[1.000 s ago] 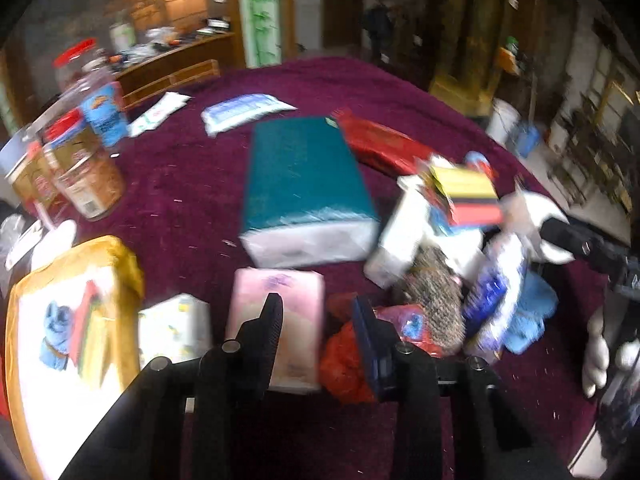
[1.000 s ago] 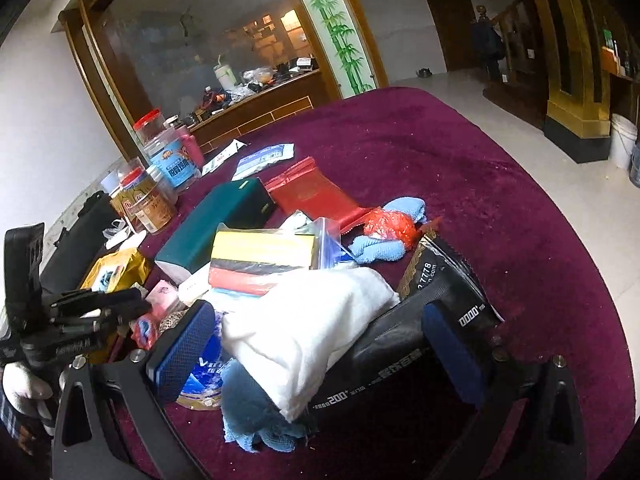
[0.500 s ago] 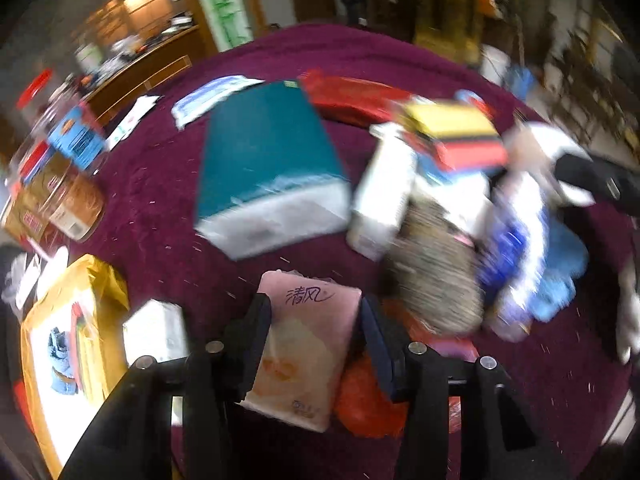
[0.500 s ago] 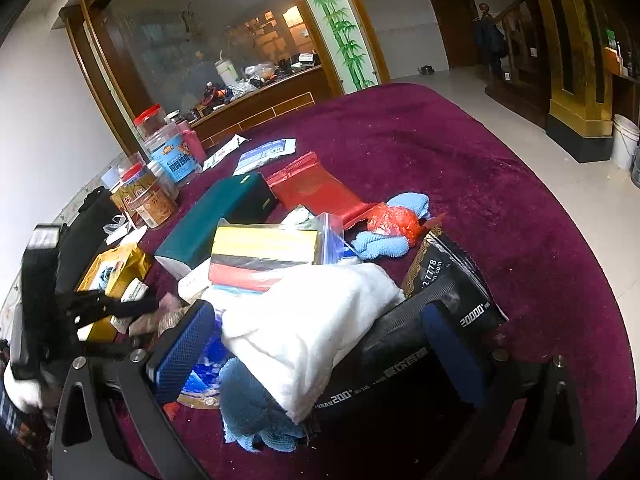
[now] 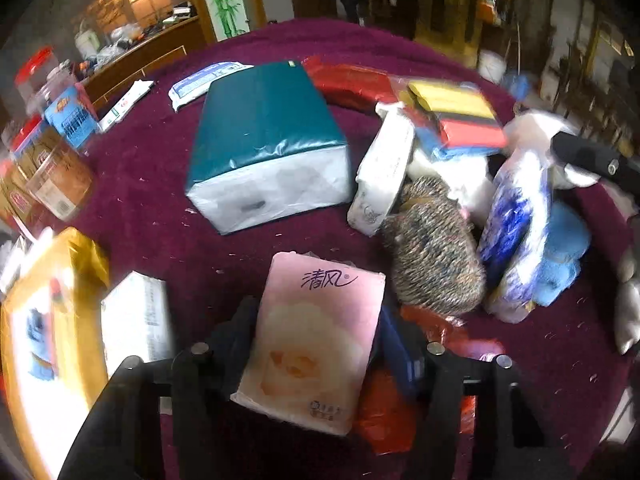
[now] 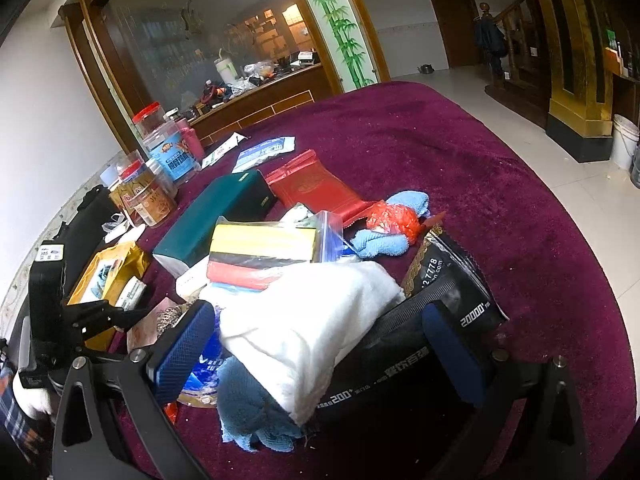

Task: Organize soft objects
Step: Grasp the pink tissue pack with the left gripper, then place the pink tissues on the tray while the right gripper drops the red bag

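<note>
Left gripper point(image 5: 316, 336): jaws closed on the long sides of a pink tissue pack point(image 5: 316, 332), which sticks out forward between them, printed face up. Whether the pack is lifted clear of the worktop point(image 5: 152, 208) or resting on it, cannot tell.

Around the pack, left wrist view:
- small white tissue pack point(image 5: 136, 320) just to its left, beside a yellow bag point(image 5: 48, 320)
- crumpled red plastic bag point(image 5: 404, 408) under and right of the right jaw
- speckled knitted piece point(image 5: 436, 256) just ahead to the right, leaning on a white packet point(image 5: 380, 176)
- big teal tissue block point(image 5: 264, 136) straight ahead, apart from the pack
- blue-and-white plastic pack point(image 5: 516, 224) and blue cloth point(image 5: 560, 256) further right

Right gripper point(image 6: 320, 344): jaws wide apart, straddling a heap. Between them lie a white towel point(image 6: 308, 320), a darker blue cloth point(image 6: 248, 412) and a black foil bag point(image 6: 400, 352). No pad seen pressing on anything.

Behind the heap: striped yellow-black-red sponge pack point(image 6: 260, 252), red pouch point(image 6: 320, 192), light-blue cloth point(image 6: 384, 240) with a red bag point(image 6: 392, 220) on it. Plastic jars point(image 6: 156, 192) stand at the worktop's far left edge.
</note>
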Available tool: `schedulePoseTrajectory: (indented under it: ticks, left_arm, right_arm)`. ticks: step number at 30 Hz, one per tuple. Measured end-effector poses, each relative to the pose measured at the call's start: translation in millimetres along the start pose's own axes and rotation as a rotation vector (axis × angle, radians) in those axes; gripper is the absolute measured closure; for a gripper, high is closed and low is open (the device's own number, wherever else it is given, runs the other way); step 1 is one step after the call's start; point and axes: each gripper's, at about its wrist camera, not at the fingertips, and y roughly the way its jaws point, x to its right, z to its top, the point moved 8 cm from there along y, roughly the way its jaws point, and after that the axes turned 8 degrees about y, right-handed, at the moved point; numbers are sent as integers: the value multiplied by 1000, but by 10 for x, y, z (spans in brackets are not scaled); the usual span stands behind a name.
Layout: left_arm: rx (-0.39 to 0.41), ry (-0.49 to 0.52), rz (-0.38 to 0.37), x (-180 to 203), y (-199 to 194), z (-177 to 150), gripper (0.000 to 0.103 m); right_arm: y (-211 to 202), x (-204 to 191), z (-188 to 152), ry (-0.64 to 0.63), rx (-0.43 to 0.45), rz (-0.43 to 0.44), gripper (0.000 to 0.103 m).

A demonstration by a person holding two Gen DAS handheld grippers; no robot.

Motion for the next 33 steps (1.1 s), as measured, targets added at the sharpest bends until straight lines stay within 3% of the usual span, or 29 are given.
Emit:
schedulePoseTrajectory:
  ticks: [4, 9, 14, 16, 19, 22, 23, 24, 29, 33]
  left_arm:
    - [25, -29, -20, 68, -86, -17, 47]
    - [145, -144, -73, 22, -538, -118, 47]
    - [276, -230, -112, -151, -1145, -262, 47]
    - [310, -273, -122, -227, -1308, -368, 47]
    - [342, -320, -112, -347, -1463, -522, 47]
    - [354, -362, -80, -485, -1596, -747, 47]
    - [352, -382, -64, -566, -1627, -843, 47]
    - [350, -400, -53, -631, -1665, -930, 46]
    - [334, -546, -11, -1160, -1718, -1388, 46]
    - [329, -654, -8, -1514, -1685, -1641, 46]
  right_arm:
    - [-5, 3, 0, 0, 5, -4, 0]
    - [-224, -219, -31, -47, 34, 48, 0]
    - [-297, -994, -495, -179, -164, 246, 0]
    - [-187, -1232, -711, -242, -230, 248, 0]
    - [77, -1449, -974, -339, -274, 156, 0]
    - [258, -1496, -1057, -391, -256, 62, 10]
    - [270, -1488, -1054, -401, -241, 31, 27]
    - [261, -1490, -1045, -404, -234, 21, 65]
    - [185, -1461, -1034, -402, -256, 11, 66]
    - [27, -1644, -895, -392, -231, 57, 66]
